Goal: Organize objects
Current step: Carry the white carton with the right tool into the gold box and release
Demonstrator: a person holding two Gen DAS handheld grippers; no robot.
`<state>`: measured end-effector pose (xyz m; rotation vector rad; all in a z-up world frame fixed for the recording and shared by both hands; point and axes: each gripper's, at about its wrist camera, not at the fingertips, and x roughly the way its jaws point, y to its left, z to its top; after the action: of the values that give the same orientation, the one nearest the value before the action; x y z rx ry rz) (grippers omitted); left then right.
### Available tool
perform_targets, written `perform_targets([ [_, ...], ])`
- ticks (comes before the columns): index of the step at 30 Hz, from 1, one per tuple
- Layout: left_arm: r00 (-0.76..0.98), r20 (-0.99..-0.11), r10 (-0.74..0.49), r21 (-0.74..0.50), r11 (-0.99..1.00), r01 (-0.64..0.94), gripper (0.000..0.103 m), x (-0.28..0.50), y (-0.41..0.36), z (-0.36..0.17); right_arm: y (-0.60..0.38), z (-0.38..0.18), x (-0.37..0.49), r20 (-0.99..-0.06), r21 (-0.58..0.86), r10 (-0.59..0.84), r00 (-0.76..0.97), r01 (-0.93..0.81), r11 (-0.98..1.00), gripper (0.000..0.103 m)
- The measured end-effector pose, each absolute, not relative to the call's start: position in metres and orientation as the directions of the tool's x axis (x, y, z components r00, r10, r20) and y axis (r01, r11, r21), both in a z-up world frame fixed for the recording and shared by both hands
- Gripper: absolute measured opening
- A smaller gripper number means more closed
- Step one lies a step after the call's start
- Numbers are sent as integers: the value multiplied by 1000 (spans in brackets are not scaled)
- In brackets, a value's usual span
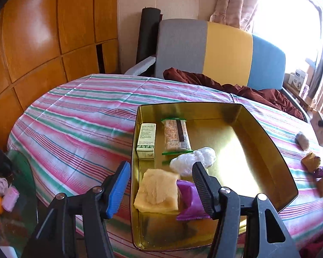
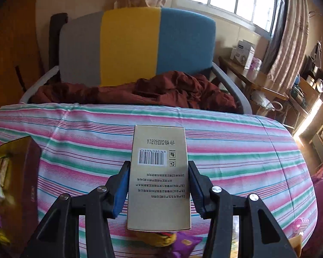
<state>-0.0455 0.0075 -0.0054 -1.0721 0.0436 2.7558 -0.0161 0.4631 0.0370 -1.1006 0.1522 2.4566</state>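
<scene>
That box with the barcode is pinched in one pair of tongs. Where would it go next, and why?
Probably a short carry to the left, toward the gold tin. The right tongs grip the barcode box above the striped cloth, and the tin already holds a similar small box and wrapped snacks, with bare floor free. The left tongs hang open, empty.

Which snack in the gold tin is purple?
The purple packet, at the tin's near end beside the tan cake. The others are tan, white, orange-brown.
</scene>
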Motion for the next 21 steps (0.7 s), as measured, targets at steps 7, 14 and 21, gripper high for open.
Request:
perform_targets([
  [7, -726, -669, 159, -50, -984, -170, 61, -40, -1, -9, 363, 46, -59, -737, 21, 114, -666, -191, -981, 51],
  [14, -729, -668, 152, -84, -988, -129, 61, -38, -20, -11, 252, 15, -105, -795, 125, -127, -593, 44, -991, 51],
  [21, -723, -674, 149, -100, -989, -111, 61, -37, -32, -16, 201, -44, -150, -869, 172, -152, -472, -1, -985, 51],
])
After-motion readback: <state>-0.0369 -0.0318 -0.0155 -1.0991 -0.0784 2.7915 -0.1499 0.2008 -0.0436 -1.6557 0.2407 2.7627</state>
